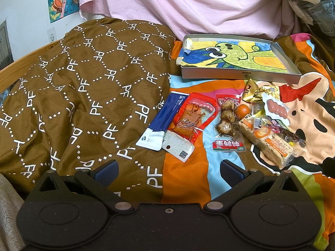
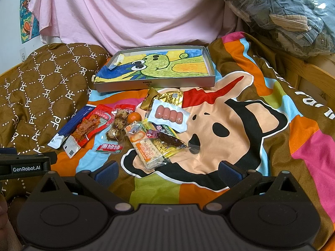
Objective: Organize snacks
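On bedspread (image 2: 261, 146): snack pile (image 2: 146, 129) near tray (image 2: 155, 83); both grippers' jaws apart, empty.

We see our right tongs (image 2: 168, 172) spread wide and empty above the bed (image 2: 240, 125), the snacks (image 2: 134, 125) piled just before the tray (image 2: 155, 83).

— What snacks are there?
— A blue packet (image 2: 70, 125), a red tofu pouch (image 2: 89, 128) overlapping it, a pack of speckled eggs (image 2: 117, 125), a small orange (image 2: 134, 117), sausages (image 2: 168, 114), a seeded cracker bar (image 2: 146, 150).
— And the tray (image 2: 155, 84)?
— Shallow, lying flat behind them, with a green cartoon drawing inside.
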`<state>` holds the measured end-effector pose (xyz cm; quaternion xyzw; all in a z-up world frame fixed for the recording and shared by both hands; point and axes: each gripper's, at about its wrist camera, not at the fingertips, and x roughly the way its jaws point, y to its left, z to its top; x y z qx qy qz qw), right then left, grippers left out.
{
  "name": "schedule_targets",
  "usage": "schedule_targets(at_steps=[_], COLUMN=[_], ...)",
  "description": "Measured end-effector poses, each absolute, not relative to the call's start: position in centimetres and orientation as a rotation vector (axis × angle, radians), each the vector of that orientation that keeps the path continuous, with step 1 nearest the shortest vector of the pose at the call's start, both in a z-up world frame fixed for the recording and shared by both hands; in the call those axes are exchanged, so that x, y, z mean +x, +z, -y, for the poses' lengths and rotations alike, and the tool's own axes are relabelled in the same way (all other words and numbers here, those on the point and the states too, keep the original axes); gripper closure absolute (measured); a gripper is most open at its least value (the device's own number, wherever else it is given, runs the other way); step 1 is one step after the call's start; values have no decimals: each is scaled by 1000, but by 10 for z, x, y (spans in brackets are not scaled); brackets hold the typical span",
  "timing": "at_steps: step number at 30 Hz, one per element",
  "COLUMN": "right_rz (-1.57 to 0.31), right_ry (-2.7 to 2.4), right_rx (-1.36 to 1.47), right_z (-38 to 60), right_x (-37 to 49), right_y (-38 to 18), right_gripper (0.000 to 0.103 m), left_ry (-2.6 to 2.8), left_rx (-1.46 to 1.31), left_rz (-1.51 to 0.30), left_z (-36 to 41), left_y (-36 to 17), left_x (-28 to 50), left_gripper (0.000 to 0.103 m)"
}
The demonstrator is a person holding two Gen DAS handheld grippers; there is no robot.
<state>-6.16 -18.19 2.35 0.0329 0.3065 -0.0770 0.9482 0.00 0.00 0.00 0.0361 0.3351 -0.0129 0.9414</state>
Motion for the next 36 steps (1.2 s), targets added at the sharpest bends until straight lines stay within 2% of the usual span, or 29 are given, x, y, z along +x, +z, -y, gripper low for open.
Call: schedule_targets(at_steps=[29, 36], right_rz=[-626, -633], right_ry=[-148, -106], right_rx=[55, 57], right_z=[176, 177], right_x=[-61, -58], right_y=[24, 21], right_gripper=[0, 0], left_ry=[-27, -39], left_rx=[78, 108], left_rz=[-708, -808], left_z=[1, 0], left_y=[-4, -5], left_x=[1, 9], left_gripper=[1, 1])
